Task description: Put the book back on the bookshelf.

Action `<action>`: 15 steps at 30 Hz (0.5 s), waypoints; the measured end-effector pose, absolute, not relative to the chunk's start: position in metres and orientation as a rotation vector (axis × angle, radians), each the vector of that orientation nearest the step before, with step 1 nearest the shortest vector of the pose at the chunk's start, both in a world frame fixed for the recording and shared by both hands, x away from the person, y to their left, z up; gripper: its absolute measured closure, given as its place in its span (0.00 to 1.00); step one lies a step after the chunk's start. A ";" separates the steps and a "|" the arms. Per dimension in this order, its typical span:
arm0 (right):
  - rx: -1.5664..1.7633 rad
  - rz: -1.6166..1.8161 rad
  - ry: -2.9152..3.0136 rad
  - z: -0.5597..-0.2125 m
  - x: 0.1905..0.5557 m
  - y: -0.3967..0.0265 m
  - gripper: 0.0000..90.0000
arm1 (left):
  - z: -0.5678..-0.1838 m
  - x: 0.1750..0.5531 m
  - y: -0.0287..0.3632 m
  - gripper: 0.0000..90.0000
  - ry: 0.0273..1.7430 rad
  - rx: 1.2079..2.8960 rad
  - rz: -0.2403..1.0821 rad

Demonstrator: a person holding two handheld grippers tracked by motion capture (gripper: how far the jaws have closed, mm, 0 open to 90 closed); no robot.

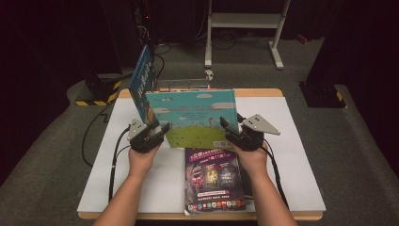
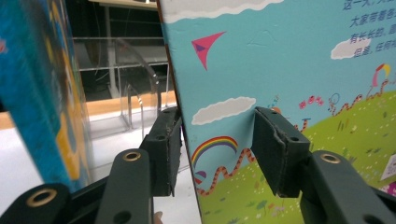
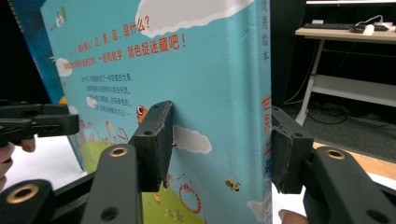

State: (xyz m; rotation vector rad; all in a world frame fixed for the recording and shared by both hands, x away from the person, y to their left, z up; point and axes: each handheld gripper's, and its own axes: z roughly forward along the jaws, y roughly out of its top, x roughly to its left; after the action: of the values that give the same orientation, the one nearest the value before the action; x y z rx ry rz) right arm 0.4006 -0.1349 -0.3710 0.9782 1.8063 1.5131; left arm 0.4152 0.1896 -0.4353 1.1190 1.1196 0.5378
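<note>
Dark floor and black equipment are ringing a white table (image 1: 291, 155), and at its middle a picture book (image 1: 193, 115) is standing upright, held between two hand-held grippers. Starting at the jaws: the left gripper (image 1: 157, 132) is straddling the book's open edge, one pad behind the cover and one in front, and in the left gripper view (image 2: 217, 154) the front pad is standing a little off the painted cover, so this grip is looking loose rather than clamped. The right gripper (image 1: 231, 132) is bracketing the spine edge; its own view (image 3: 219, 149) is showing one pad lying against the back cover and the other at the spine, apparently pinching it. So the book's long axis is running across the table from one gripper to the other, each hand equally near its own end, and any coming move is turning on that shared hold. Just left, a blue book (image 1: 142, 84) is leaning upright, near but apart. The high view is also showing a purple magazine (image 1: 214, 179) lying flat at the near edge, and a clear rack (image 2: 135, 93) is showing behind in the left gripper view.
</note>
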 end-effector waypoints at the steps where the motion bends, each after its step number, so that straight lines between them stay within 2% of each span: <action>1: 0.978 1.513 1.806 -0.371 0.401 -0.135 0.54 | -0.435 0.415 0.190 0.58 1.120 1.119 0.538; 15: 0.948 1.559 1.819 -0.372 0.388 -0.135 0.58 | -0.438 0.413 0.190 0.57 1.116 1.123 0.568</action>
State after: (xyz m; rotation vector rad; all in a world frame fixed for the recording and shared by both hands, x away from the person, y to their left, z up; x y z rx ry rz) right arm 0.3877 -0.1345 -0.3719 0.9477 1.8185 1.5587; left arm 0.4126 0.1901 -0.4377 1.1231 1.1156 0.5683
